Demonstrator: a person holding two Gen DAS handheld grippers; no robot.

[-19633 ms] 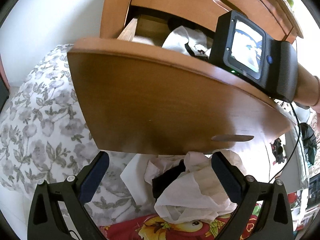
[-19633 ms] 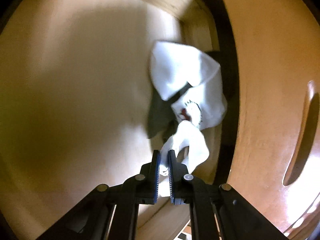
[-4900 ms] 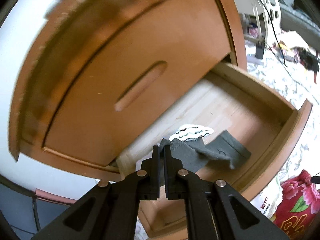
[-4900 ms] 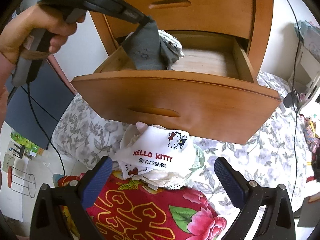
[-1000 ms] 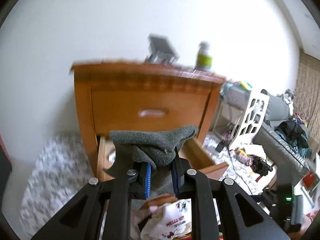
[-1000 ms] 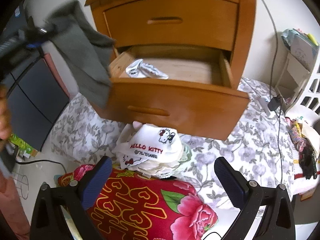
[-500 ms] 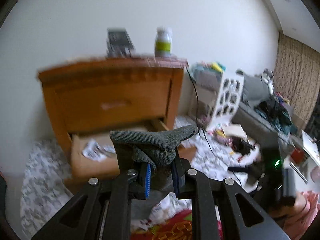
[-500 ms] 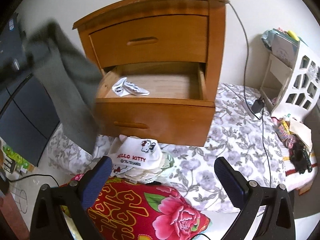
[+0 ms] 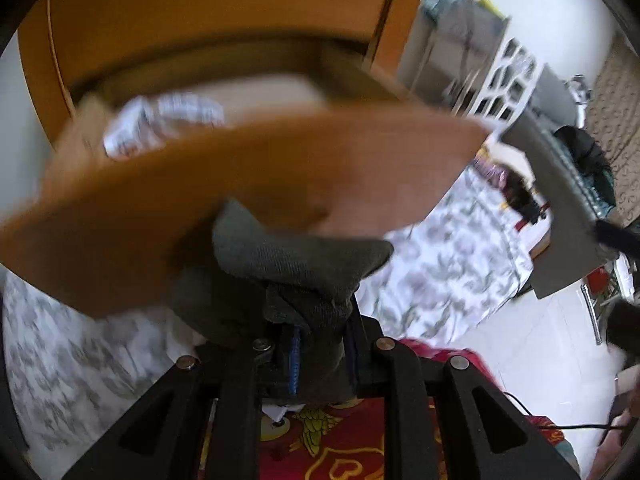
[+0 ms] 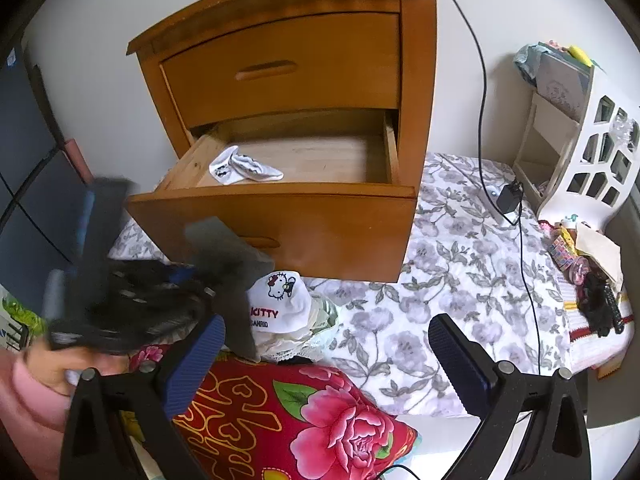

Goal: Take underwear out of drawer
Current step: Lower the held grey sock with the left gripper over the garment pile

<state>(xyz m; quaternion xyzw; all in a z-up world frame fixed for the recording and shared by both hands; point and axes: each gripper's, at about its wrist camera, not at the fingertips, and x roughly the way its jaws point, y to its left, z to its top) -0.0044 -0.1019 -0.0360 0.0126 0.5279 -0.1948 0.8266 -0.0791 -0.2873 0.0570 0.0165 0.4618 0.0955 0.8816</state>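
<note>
The left tongs [image 9: 320, 354] were clamped narrow on a dark grey knitted cotton garment [image 9: 296, 256], which bunched above the fingers and, in the right wrist view, hung in front of the open lower drawer of the orange-brown wooden nightstand [image 10: 276, 216]; the garment [image 10: 228, 264] was outside the drawer, over the heap of white underwear with a cartoon-cat print [image 10: 280, 300] that lay on the floral bedsheet [image 10: 440, 264] beside a red flower-patterned cushion [image 10: 320, 408]. The step in hand looked to be the carry-out: the grey piece was on its way to the heap, not yet laid down; the next move would call for lowering it onto the pile and parting the fingers so the cloth drops free. The right tongs [image 10: 326, 358] stood wide and empty, aimed down at the cushion and bedding. One small white piece with black markings [image 10: 244, 168] lay on the drawer floor near its left front corner, long axis running left to right along the drawer front, its narrow end pointing right; it appeared to be the last item, and the free right tongs seemed well placed for it. The grey garment's own long axis hung roughly downward, though blur hid its lower edge.
</note>
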